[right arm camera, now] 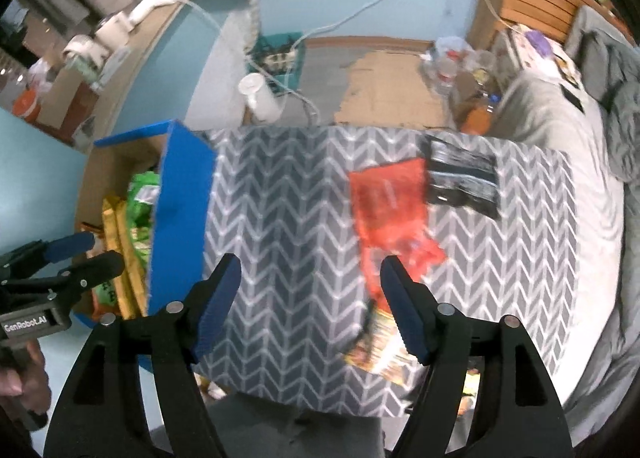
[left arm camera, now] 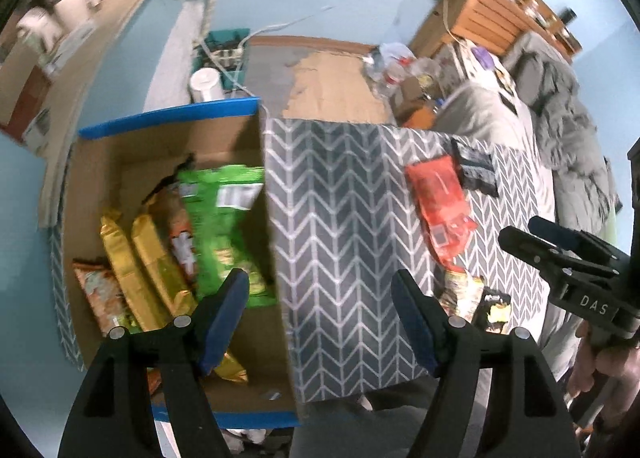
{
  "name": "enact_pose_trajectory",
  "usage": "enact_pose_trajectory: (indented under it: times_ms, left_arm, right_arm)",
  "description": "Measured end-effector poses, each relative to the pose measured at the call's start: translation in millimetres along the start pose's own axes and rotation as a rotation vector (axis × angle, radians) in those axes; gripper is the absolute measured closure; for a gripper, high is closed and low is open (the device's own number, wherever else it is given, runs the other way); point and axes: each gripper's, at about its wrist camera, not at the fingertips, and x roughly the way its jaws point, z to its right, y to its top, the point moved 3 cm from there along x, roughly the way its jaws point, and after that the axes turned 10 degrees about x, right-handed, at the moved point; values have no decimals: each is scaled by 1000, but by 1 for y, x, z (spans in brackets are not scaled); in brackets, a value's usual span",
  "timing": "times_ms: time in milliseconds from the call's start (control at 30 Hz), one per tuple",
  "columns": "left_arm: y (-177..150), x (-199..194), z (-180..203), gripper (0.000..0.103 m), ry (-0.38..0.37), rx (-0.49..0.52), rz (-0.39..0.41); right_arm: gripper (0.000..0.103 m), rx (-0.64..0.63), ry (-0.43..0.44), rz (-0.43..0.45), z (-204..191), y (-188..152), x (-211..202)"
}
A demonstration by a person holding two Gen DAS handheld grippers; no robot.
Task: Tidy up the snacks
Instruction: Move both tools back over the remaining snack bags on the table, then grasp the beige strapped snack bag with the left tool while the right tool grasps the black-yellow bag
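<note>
Snacks half sorted as both claws hang empty

Overhead, the left claw [left arm camera: 320, 322] hangs with its jaws spread and nothing between them, straddling the right wall of the box [left arm camera: 160, 146]. Inside the blue-rimmed box, a green bag [left arm camera: 224, 226] lies beside two gold packs [left arm camera: 136, 270] and an orange pack [left arm camera: 100, 294] at the left claw's 10 o'clock.

On the chevron-patterned desk [right arm camera: 280, 218], the right claw [right arm camera: 312, 310] is likewise released and holds nothing. A red bag [right arm camera: 388, 210] lies at its 1 o'clock, just under the right finger's tip. A black pack [right arm camera: 464, 178] sits beside the red bag at 2 o'clock, its edge touching or slightly overlapping it. A yellow-and-red pack [right arm camera: 380, 346] lies at the near desk edge, partly hidden behind the right finger. The box stands at this claw's 10 o'clock, against the desk's left side.
</note>
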Motion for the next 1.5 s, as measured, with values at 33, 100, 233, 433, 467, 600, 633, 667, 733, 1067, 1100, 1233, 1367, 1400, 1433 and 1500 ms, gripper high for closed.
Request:
enact_pose_trajectory:
  times_ms: [33,100,233,433,467,600,633,667,733,1067,1100,1233,1367,1400,1433,1500]
  left_arm:
    - [1,2,6,28,-3,13,-2]
    - [3,6,20,25,-9,44,-11]
    - [8,17,46,25,-20,100,-32]
    - [11,40,83,24,-47,167,-84]
    - [11,43,89,24,-49,177,-93]
    - [10,56,111,24,-64,224,-122]
    - [10,58,116,24,-66,235,-126]
    - [10,60,120,24,-70,242,-129]
    - [11,64,128,22,-81,256,-133]
    - [6,97,155,18,-146,280,-189]
    - [5,101,157,18,-149,280,-197]
    - [-1,118,162,18,-147,283,-219]
    - [-8,133,164,18,-142,271,-248]
    - [-11,137,163,18,-148,257,-257]
    - [-13,141,164,18,-153,246,-266]
    - [-17,146,166,18,-158,237,-279]
  right_arm:
    - [30,11,-7,0,8,-2,-2]
    - [30,43,-20,-1,25,-5,-4]
    - [30,94,-44,-8,55,-13,-6]
    - [30,166,-76,-31,98,-28,-6]
    - [30,176,-82,-33,104,-30,-7]
    - [30,217,-99,-42,130,-41,-8]
    - [30,226,-103,-45,135,-43,-7]
    - [30,236,-108,-50,140,-46,-7]
    - [29,256,-113,-59,151,-52,-5]
    - [28,299,-135,-135,183,-83,30]
    - [28,304,-138,-145,185,-87,35]
    - [28,327,-153,-182,193,-106,58]
    - [28,348,-145,-207,198,-119,73]
    - [28,350,-142,-207,198,-122,76]
    - [28,350,-141,-207,198,-123,78]
    - [28,351,-146,-211,200,-126,83]
